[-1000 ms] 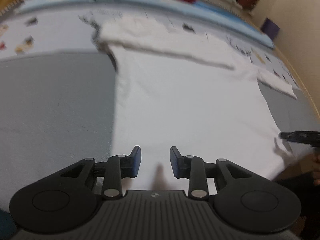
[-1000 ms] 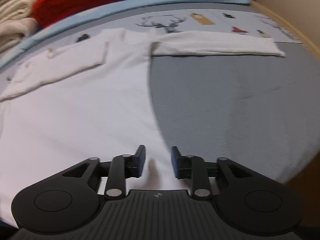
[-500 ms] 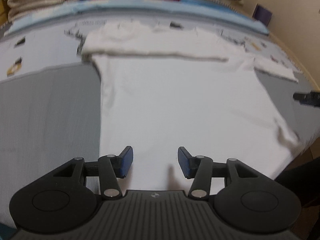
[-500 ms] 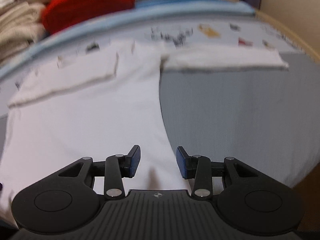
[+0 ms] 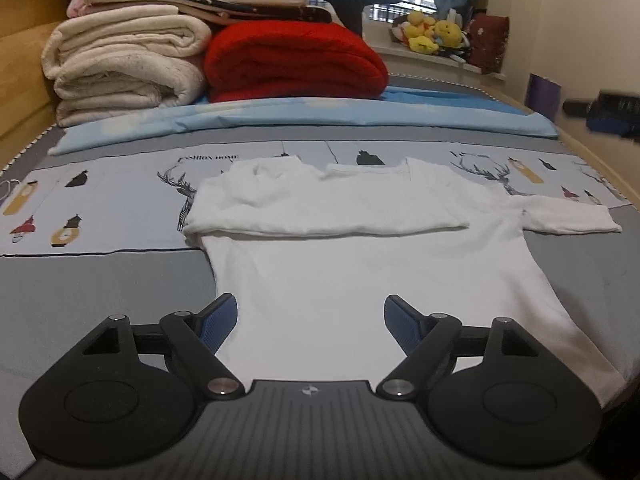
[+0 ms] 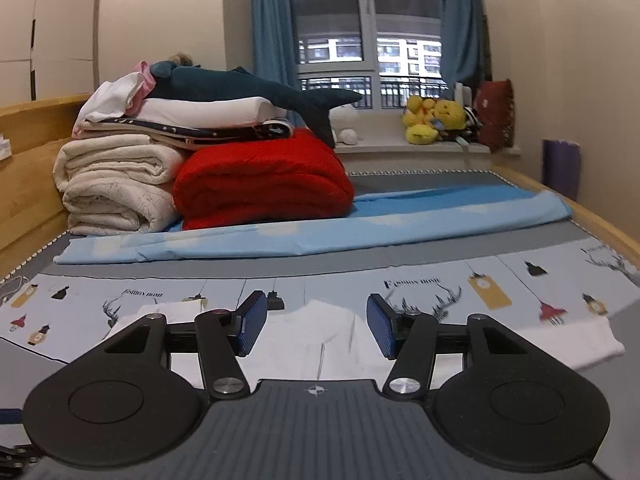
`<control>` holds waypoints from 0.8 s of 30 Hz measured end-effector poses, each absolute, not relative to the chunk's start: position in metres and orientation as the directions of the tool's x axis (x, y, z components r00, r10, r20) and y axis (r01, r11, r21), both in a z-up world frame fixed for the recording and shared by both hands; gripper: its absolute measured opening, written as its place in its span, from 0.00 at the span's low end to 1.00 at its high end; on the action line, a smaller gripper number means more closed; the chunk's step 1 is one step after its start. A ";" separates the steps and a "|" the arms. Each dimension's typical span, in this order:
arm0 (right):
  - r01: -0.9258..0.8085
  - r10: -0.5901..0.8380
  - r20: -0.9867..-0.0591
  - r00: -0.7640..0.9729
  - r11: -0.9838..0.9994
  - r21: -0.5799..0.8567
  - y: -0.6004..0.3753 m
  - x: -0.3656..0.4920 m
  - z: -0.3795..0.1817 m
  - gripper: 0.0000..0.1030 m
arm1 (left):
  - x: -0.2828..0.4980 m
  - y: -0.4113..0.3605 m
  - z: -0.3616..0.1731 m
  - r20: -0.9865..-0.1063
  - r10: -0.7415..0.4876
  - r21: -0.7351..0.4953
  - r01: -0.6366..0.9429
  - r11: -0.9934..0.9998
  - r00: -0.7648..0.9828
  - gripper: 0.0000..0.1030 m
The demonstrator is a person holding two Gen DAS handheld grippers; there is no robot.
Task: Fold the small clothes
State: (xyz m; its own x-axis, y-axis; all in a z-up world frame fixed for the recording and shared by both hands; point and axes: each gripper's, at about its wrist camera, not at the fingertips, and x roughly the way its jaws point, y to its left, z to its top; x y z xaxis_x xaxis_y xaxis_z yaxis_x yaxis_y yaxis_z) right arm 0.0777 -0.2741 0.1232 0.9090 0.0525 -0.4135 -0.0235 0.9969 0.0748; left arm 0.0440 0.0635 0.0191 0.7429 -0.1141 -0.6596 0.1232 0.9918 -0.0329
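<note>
My left gripper hung over the lower part of the white shirt, its jaws opening wide with nothing pinched between them, only cloth lying flat below. My right gripper was opening too, likewise empty, and looked across the shirt's collar end toward the window. The shirt lay spread on the grey bedspread, collar away from me, one sleeve already folded across the chest and the other sleeve sticking out flat to the side. I judged the outstretched sleeve was next, and that was where trouble could come: thin cotton on a soft bed gives little to bite, so I might catch the bedspread along with the sleeve, or only one layer. Dragging the sleeve over could also tug the body askew and undo the folded one. The red blanket and the towel stack stood well apart, no hindrance.
</note>
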 end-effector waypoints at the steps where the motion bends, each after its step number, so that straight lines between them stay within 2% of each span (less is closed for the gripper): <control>1: -0.025 0.058 -0.419 0.906 0.996 0.083 -0.276 0.082 0.115 0.56 | 0.046 0.060 0.020 -0.661 -0.109 -0.030 0.119 0.992 0.743 0.82; 3: -0.024 0.065 -0.432 0.900 0.995 0.101 -0.280 0.087 0.095 0.56 | 0.051 0.055 0.021 -0.663 -0.109 -0.027 0.122 0.992 0.741 0.82; 6: 0.019 0.038 -0.522 0.852 0.994 0.103 -0.276 0.095 0.082 0.55 | 0.057 0.047 0.024 -0.651 -0.117 -0.021 0.137 0.990 0.750 0.81; 7: 0.018 0.043 -0.509 0.859 0.993 0.114 -0.274 0.096 0.083 0.55 | 0.062 0.042 0.026 -0.647 -0.124 -0.015 0.150 0.989 0.752 0.80; 10: 0.031 0.010 -0.488 0.873 0.997 0.075 -0.276 0.105 0.086 0.55 | 0.081 0.026 0.034 -0.639 -0.161 -0.018 0.195 0.981 0.752 0.61; 12: 0.075 -0.023 -0.520 0.854 0.994 0.079 -0.285 0.117 0.083 0.55 | 0.102 0.009 0.035 -0.650 -0.196 -0.023 0.238 0.971 0.735 0.32; 14: 0.138 -0.043 -0.575 0.817 0.983 0.123 -0.299 0.126 0.078 0.54 | 0.126 -0.012 0.032 -0.666 -0.224 -0.027 0.277 0.960 0.711 0.23; 16: 0.211 -0.061 -0.622 0.781 0.963 0.170 -0.318 0.130 0.073 0.51 | 0.150 -0.039 0.024 -0.674 -0.236 -0.020 0.302 0.953 0.700 0.22; 18: 0.276 -0.093 -0.661 0.745 0.945 0.178 -0.334 0.132 0.067 0.43 | 0.174 -0.064 0.011 -0.690 -0.249 -0.031 0.316 0.948 0.680 0.22; 20: 0.300 -0.098 -0.671 0.735 0.934 0.193 -0.345 0.127 0.062 0.25 | 0.197 -0.088 -0.005 -0.710 -0.267 -0.060 0.323 0.945 0.651 0.22; 22: 0.294 -0.079 -0.665 0.742 0.931 0.217 -0.352 0.123 0.061 0.19 | 0.217 -0.112 -0.023 -0.728 -0.283 -0.083 0.330 0.940 0.625 0.23; 24: 0.289 -0.081 -0.661 0.746 0.934 0.211 -0.357 0.121 0.062 0.18 | 0.237 -0.135 -0.041 -0.745 -0.285 -0.098 0.324 0.941 0.603 0.28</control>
